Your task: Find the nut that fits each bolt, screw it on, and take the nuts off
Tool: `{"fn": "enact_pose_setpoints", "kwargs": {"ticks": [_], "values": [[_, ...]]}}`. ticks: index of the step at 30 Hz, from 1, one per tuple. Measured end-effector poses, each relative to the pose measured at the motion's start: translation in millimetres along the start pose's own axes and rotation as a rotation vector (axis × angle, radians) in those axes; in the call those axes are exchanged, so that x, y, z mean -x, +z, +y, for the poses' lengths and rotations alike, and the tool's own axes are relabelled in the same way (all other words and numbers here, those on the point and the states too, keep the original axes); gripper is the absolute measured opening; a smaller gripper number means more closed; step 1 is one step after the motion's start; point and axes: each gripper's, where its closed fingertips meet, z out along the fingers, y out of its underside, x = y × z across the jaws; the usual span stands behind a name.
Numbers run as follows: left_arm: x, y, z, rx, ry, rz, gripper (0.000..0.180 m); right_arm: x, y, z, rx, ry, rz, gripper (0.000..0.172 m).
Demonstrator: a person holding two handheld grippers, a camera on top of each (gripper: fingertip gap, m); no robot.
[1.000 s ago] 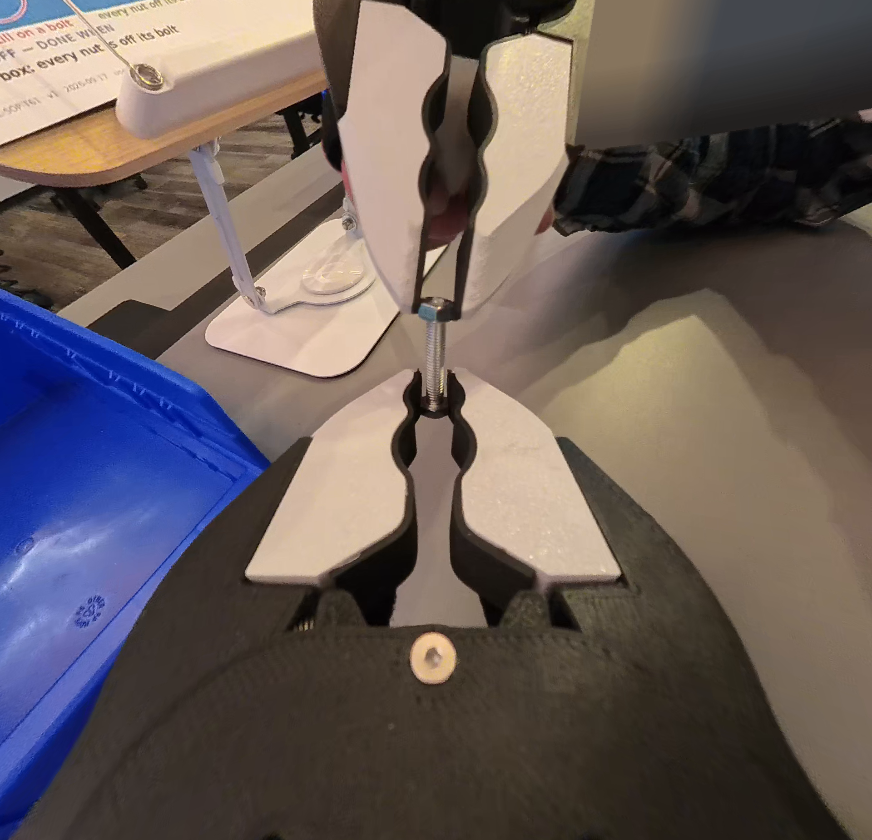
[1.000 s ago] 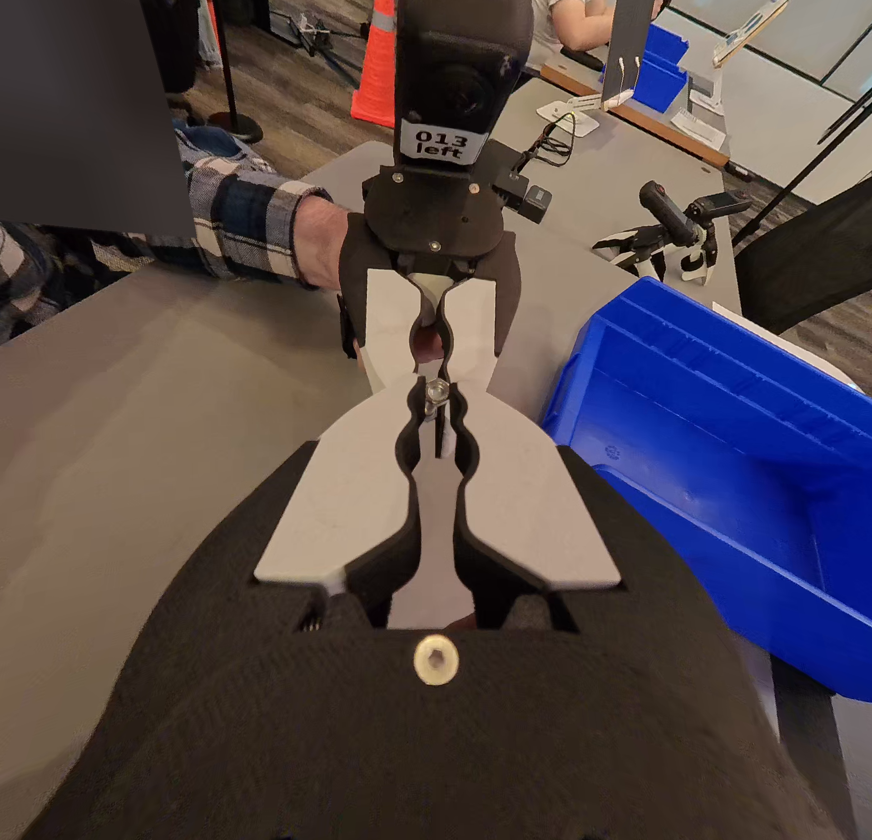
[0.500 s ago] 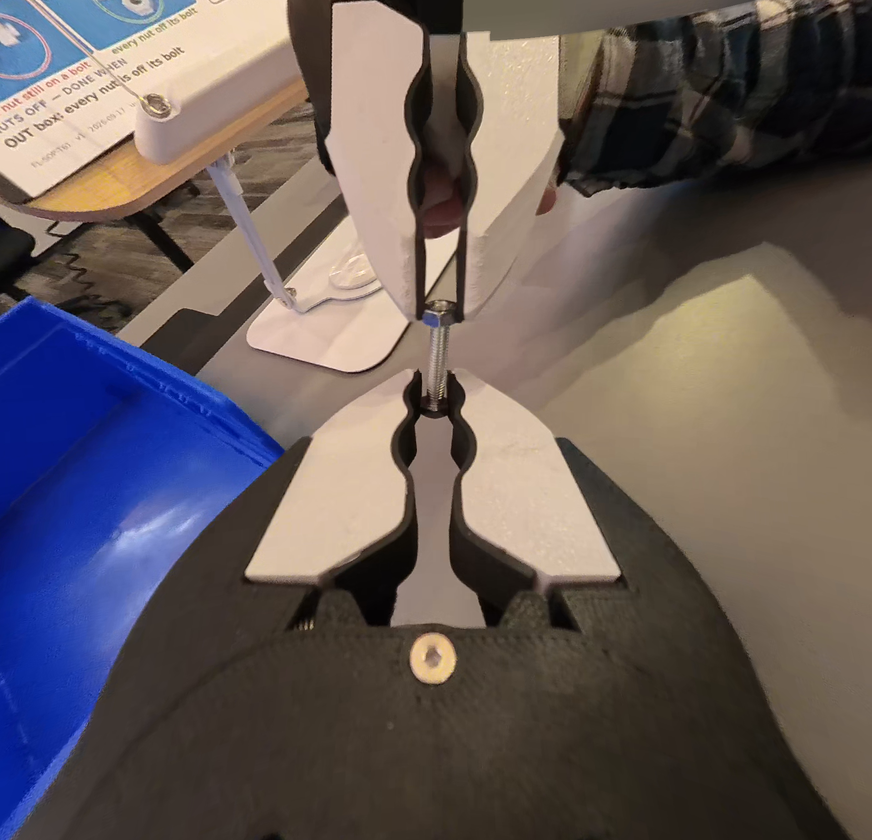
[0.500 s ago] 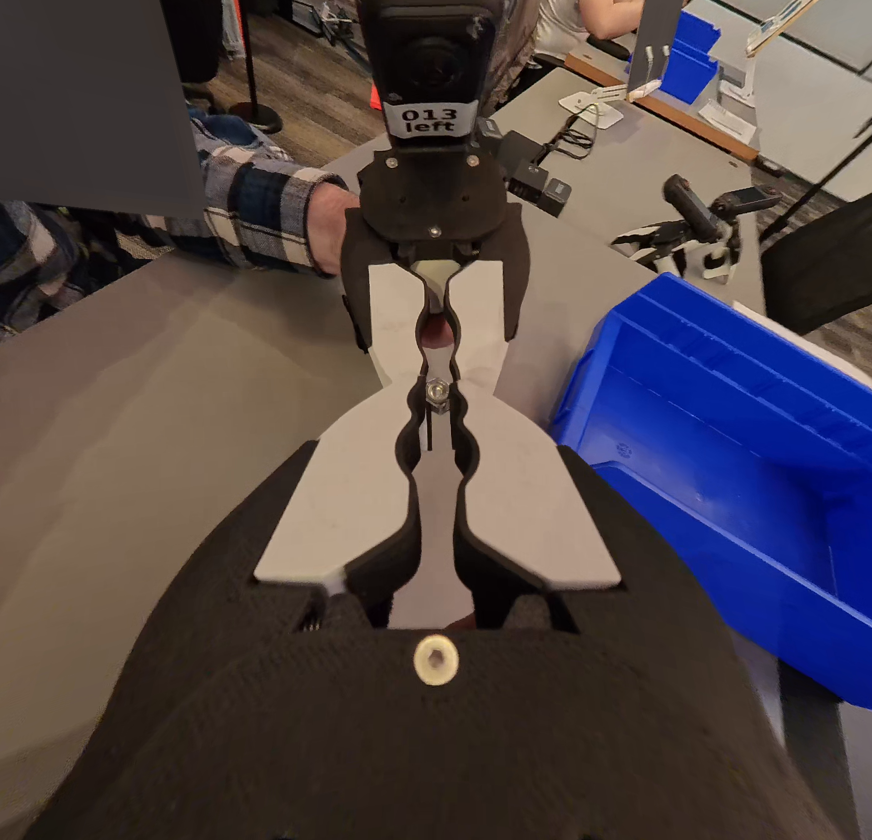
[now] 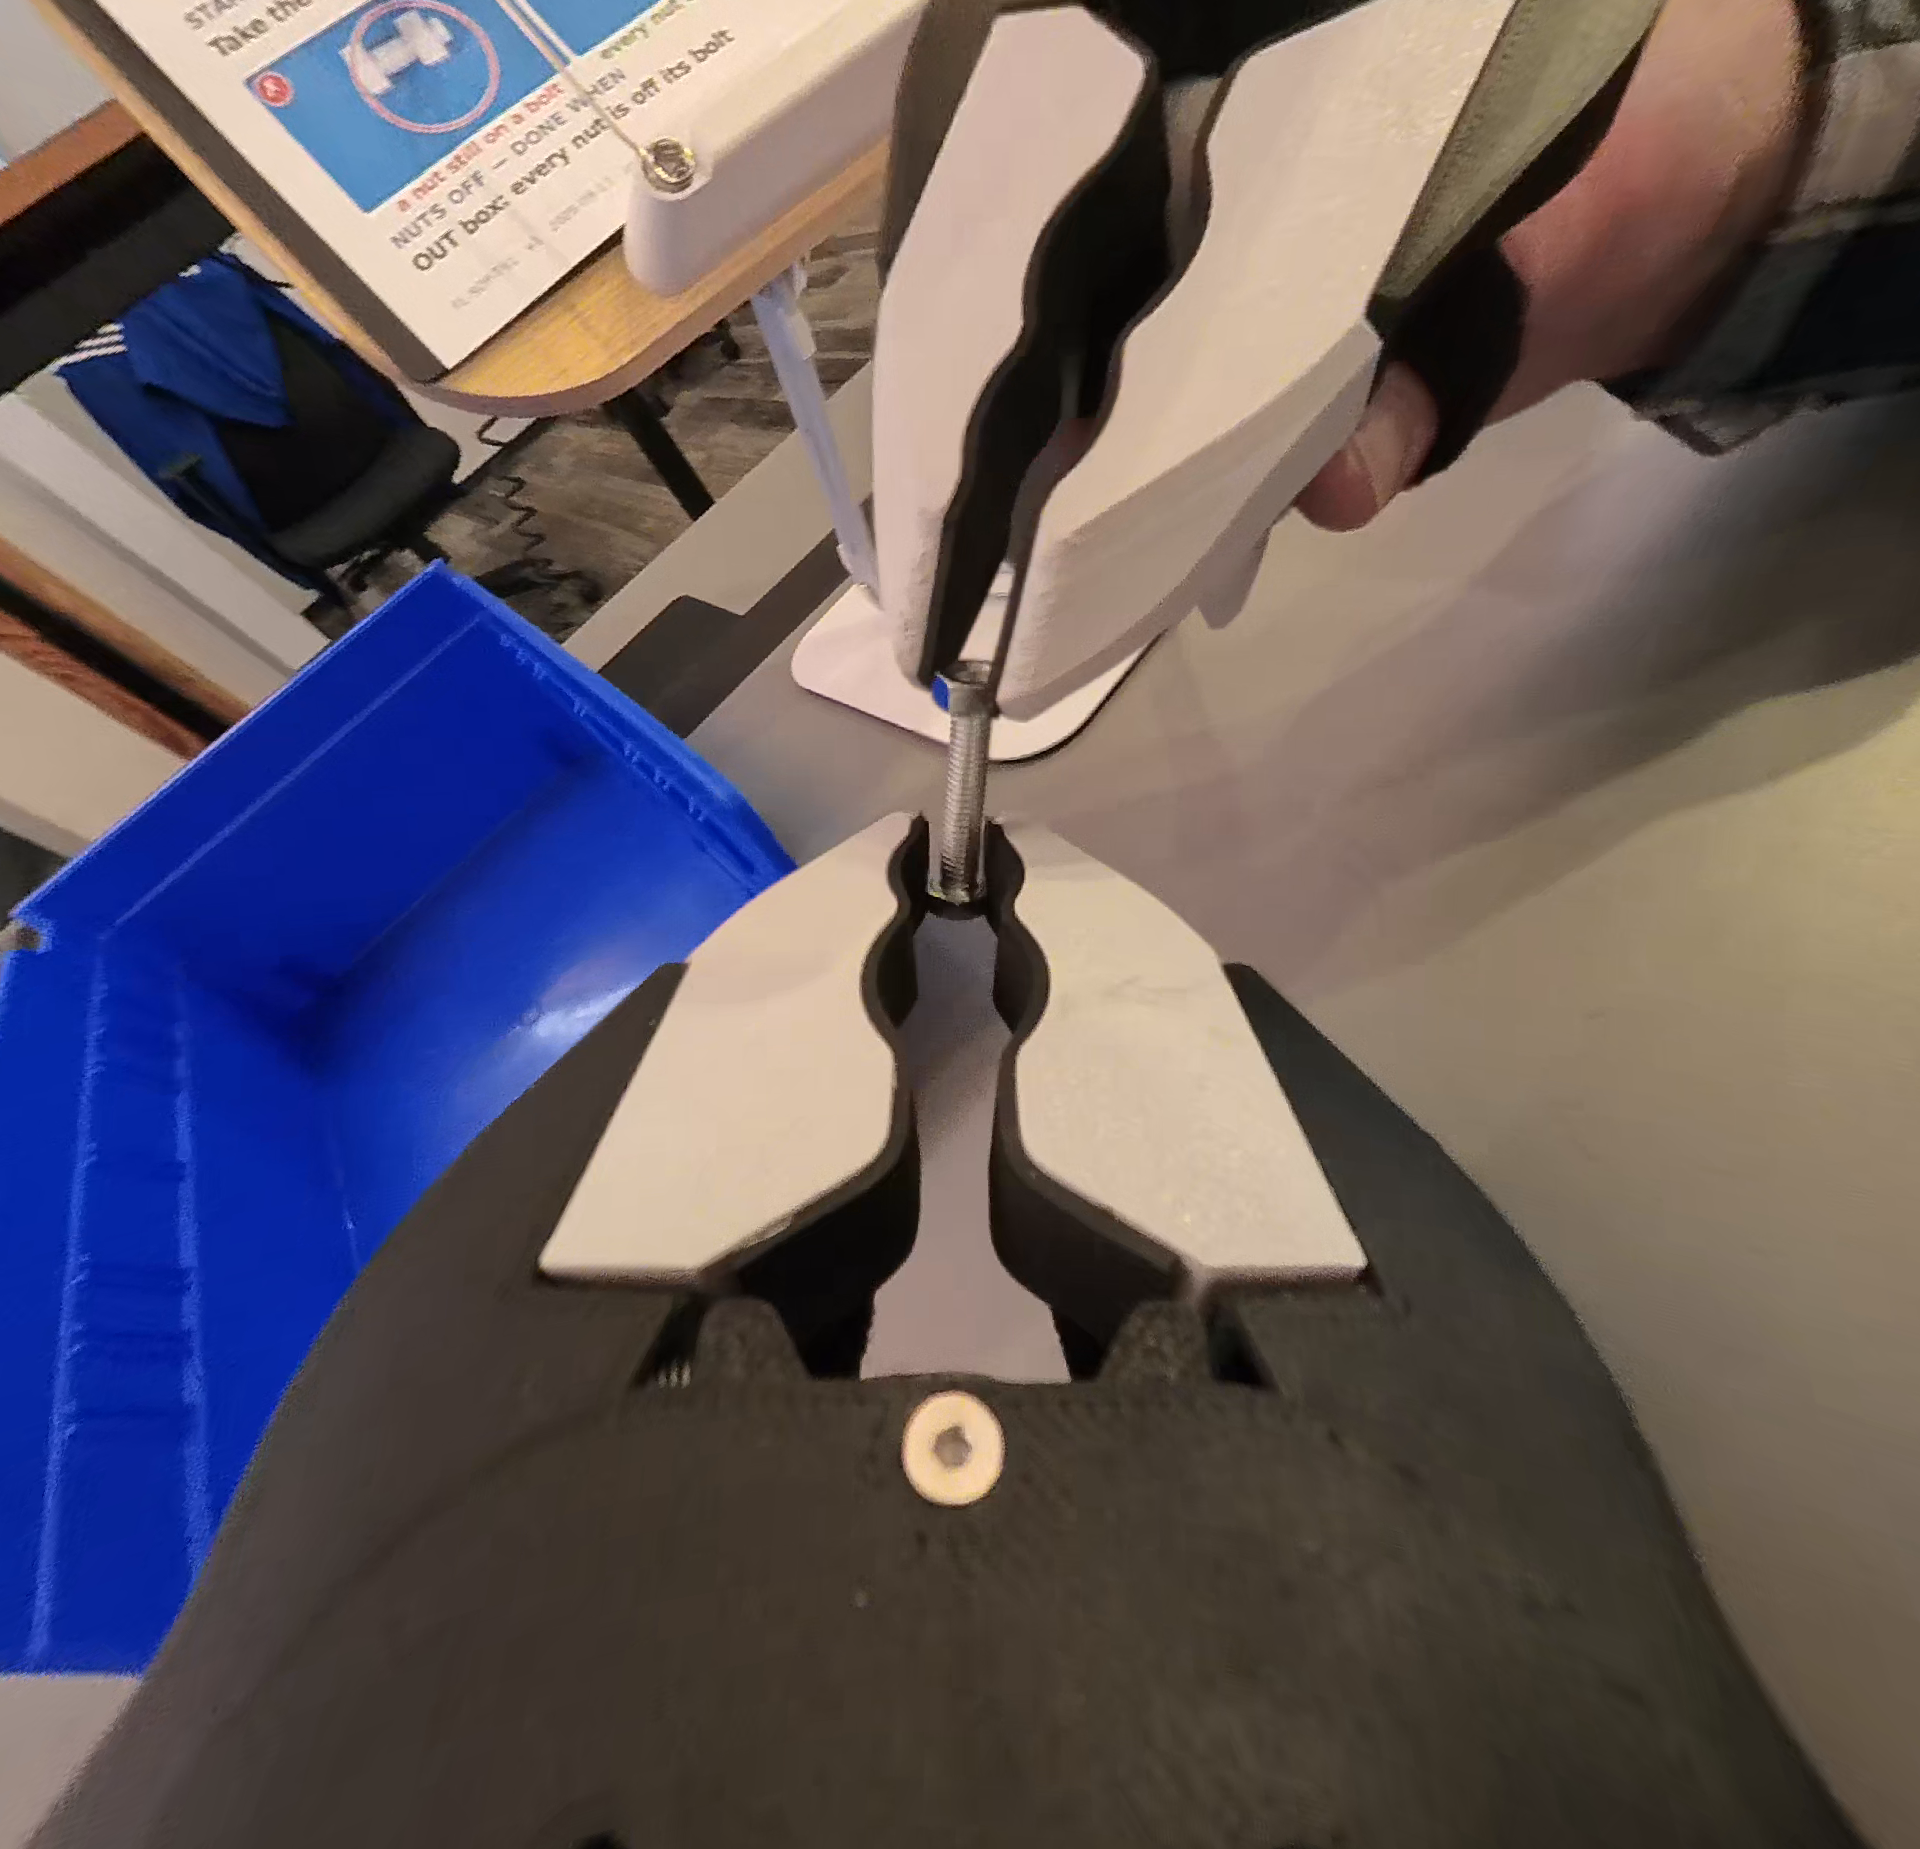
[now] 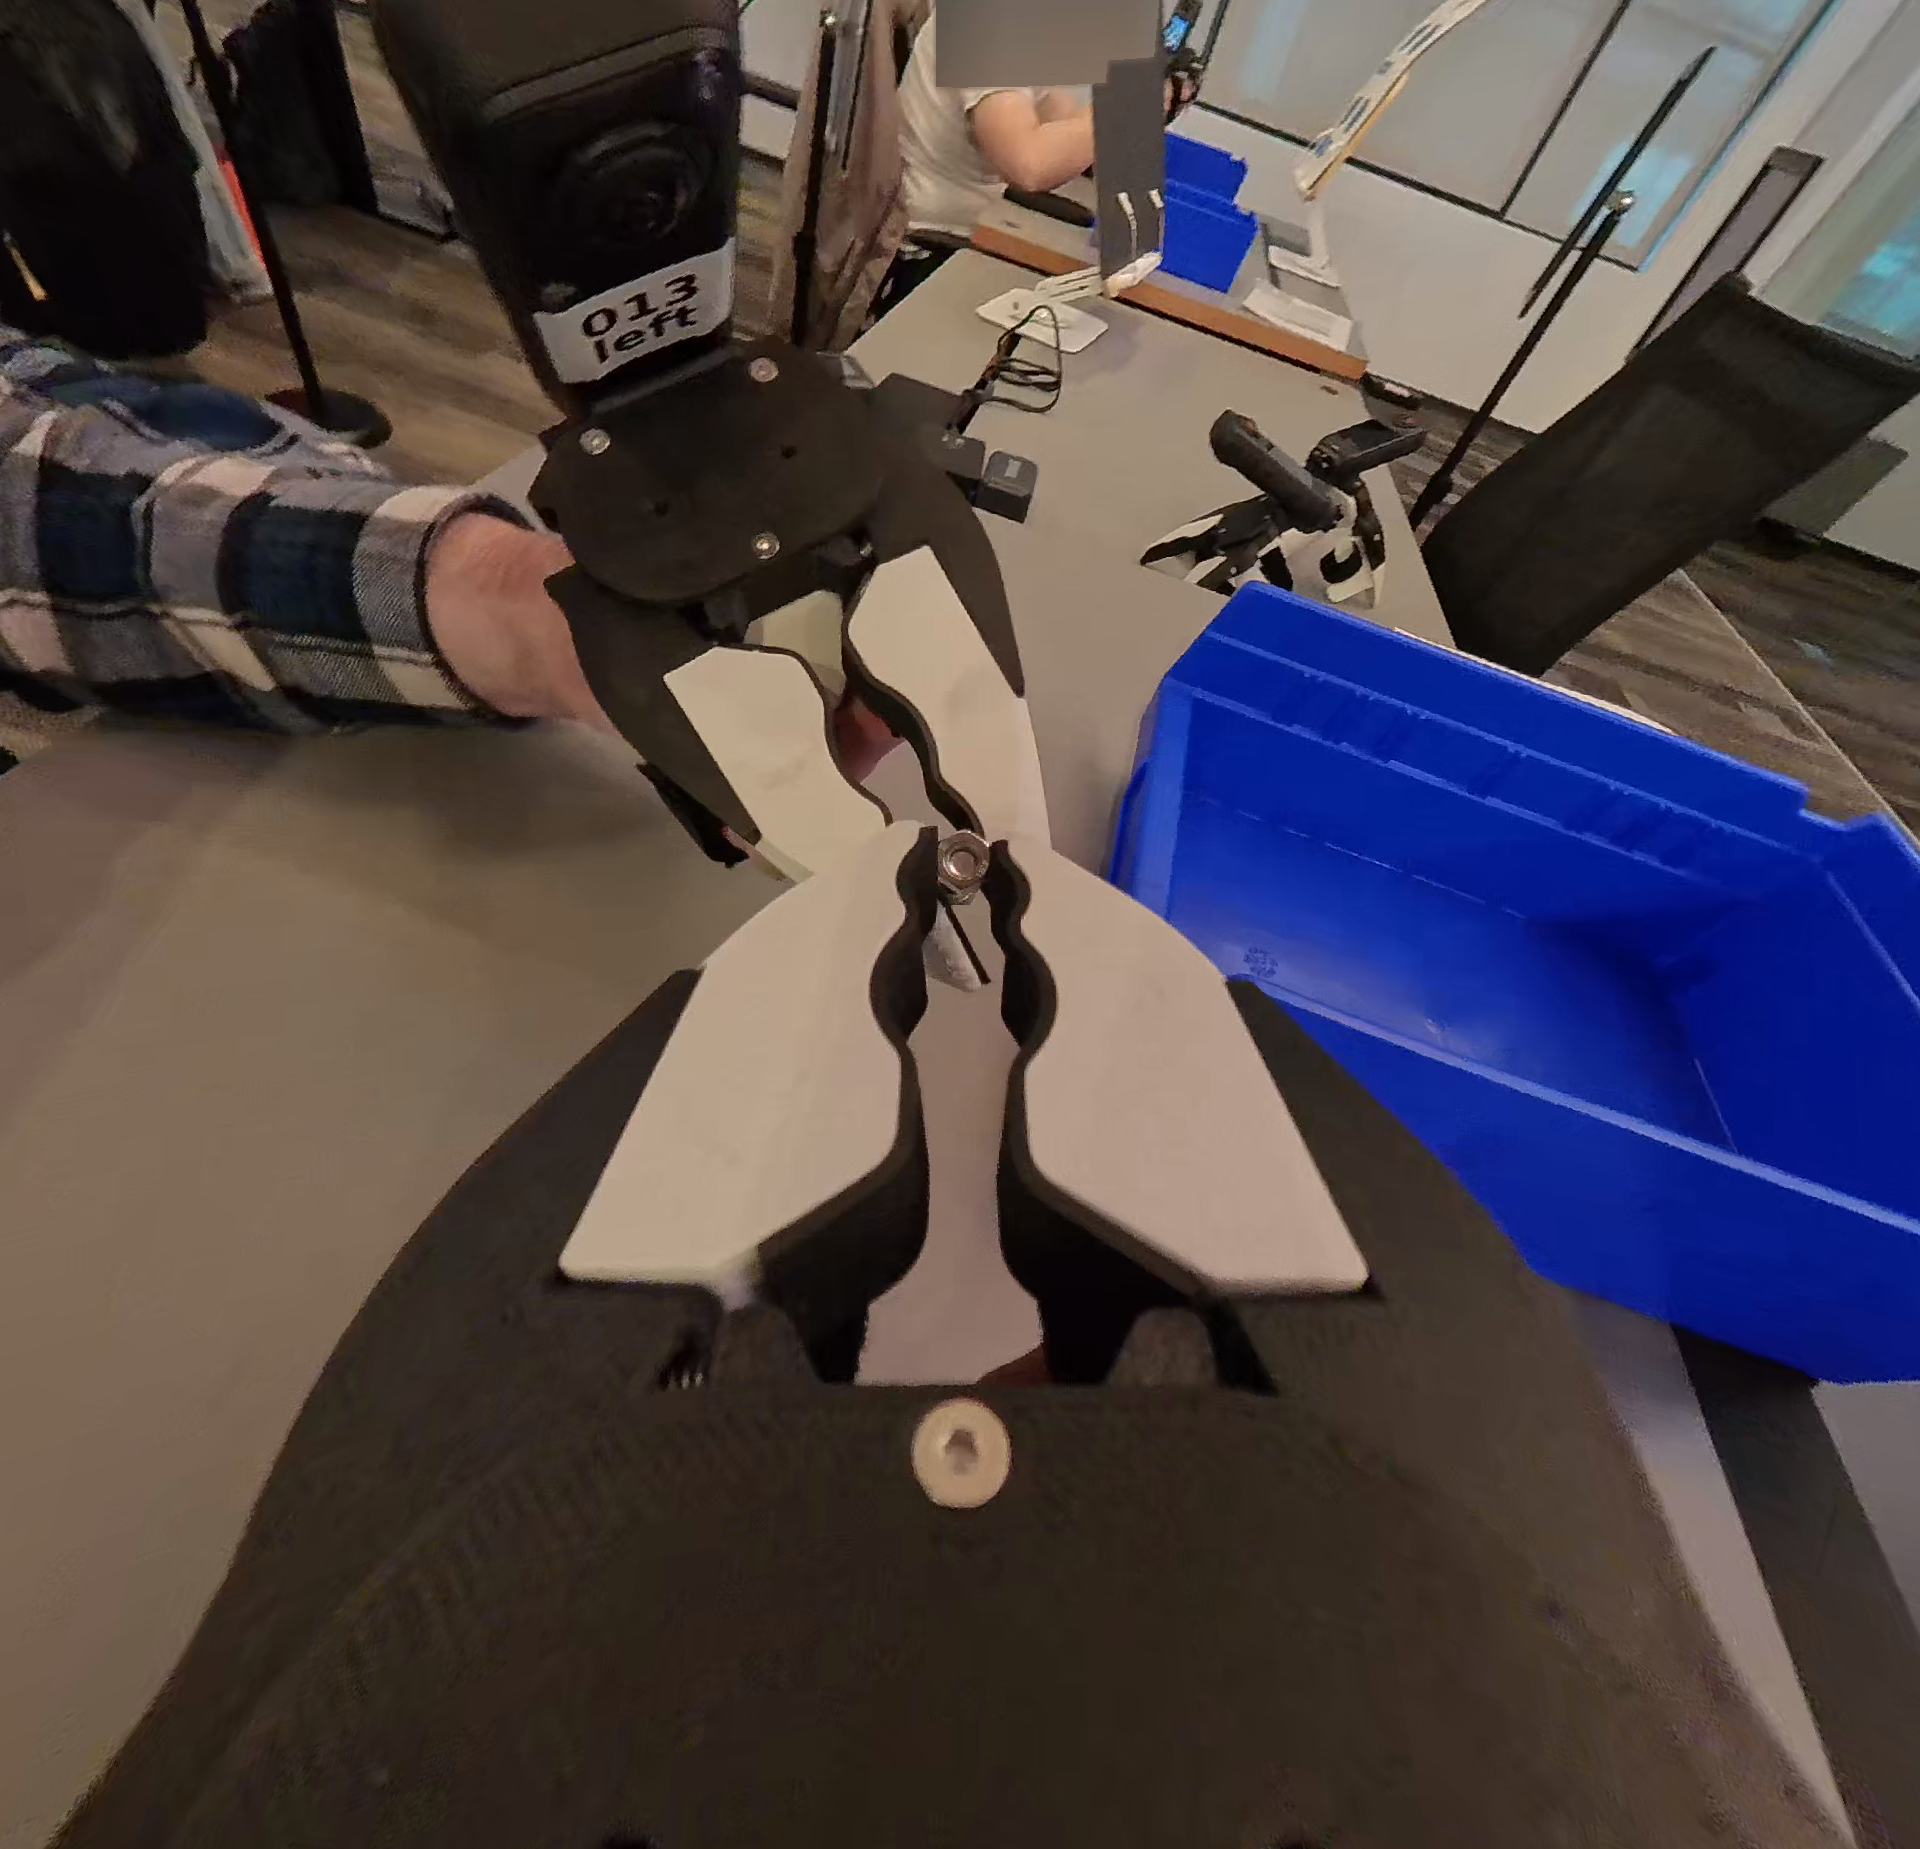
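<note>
Bolt: we judge the slim threaded steel bolt [image 5: 961,802] stiff, light, slippery; grip its head.
Left gripper [image 5: 958,869]: pinches the bolt's head end.
Right gripper [image 6: 961,869]: pinches the small steel hex nut [image 6: 958,861].

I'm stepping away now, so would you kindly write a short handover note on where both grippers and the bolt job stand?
Left hand-held gripper: shut on one end of a silver bolt, threaded shaft pointing away from it.
Right hand-held gripper: shut on a silver hex nut at the bolt's far end.
Both are held up above the grey table, beside the blue bin, which looks empty where visible.
Done: nut and bolt are brought together end to end, each gripped.
Left: how far the nut is threaded cannot be told; finish turning it, then handle any remaining pairs, none of which are in view.
</note>
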Motion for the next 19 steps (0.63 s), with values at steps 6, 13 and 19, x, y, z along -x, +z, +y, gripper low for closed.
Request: {"fn": "enact_pose_setpoints", "kwargs": {"ticks": [6, 13, 19], "values": [[12.0, 2.1, 6.0, 0.049, 0.036, -0.108, 0.009, -9.8, 3.9, 4.0, -0.028, 0.065, 0.083, 0.01], [21.4, 4.5, 9.3, 0.093, 0.066, -0.215, 0.009, -20.6, 5.3, 7.6, -0.121, 0.274, 0.149, 0.01], [23.1, 7.0, 12.9, 0.114, 0.069, -0.237, 0.009, -21.2, 7.0, 9.6, -0.142, 0.339, 0.17, 0.01]]}}
